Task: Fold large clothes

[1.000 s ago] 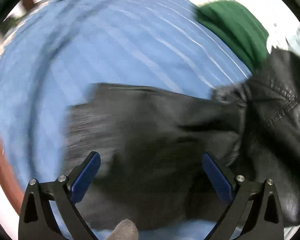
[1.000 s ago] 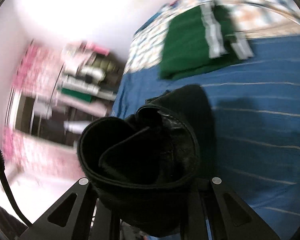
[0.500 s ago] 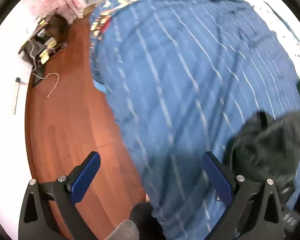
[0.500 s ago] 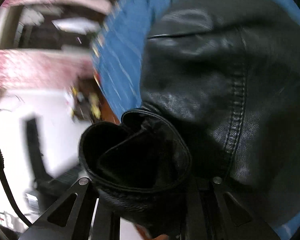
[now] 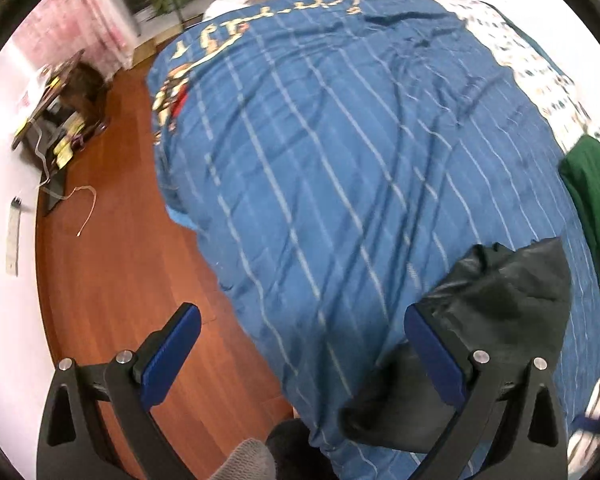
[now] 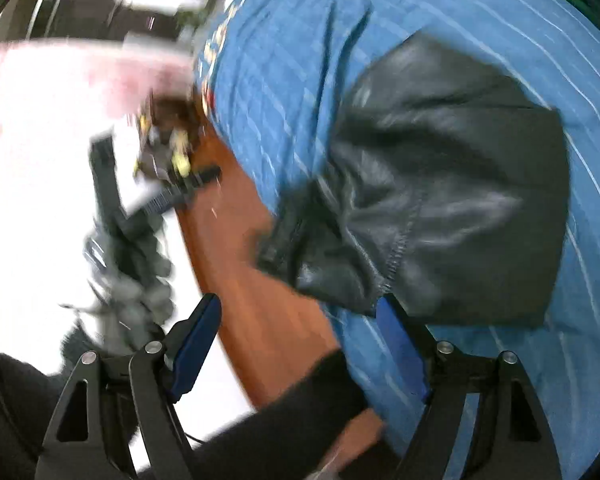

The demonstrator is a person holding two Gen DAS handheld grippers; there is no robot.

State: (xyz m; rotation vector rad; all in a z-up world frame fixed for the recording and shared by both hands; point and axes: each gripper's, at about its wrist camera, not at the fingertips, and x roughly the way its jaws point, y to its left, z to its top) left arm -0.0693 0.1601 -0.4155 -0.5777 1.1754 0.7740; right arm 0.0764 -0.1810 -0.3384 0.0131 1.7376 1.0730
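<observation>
Blue striped bedspread (image 5: 340, 160) over wooden floor (image 5: 112, 280)

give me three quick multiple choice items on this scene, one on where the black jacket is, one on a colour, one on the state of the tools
1. Where does the black leather jacket lie?
A. on the wooden floor
B. on the blue striped bedspread, near its edge
C. on a chair

2. What colour is the folded garment at the right edge of the left wrist view?
A. green
B. red
C. yellow

3. How are the two tools?
A. both shut on the jacket
B. only the left open
C. both open, holding nothing

Key: 1 B, the jacket rests on the bedspread beside the floor side. 2 A, it is dark green. 3 C, the left tool and right tool both show spread blue pads with nothing between.
</observation>
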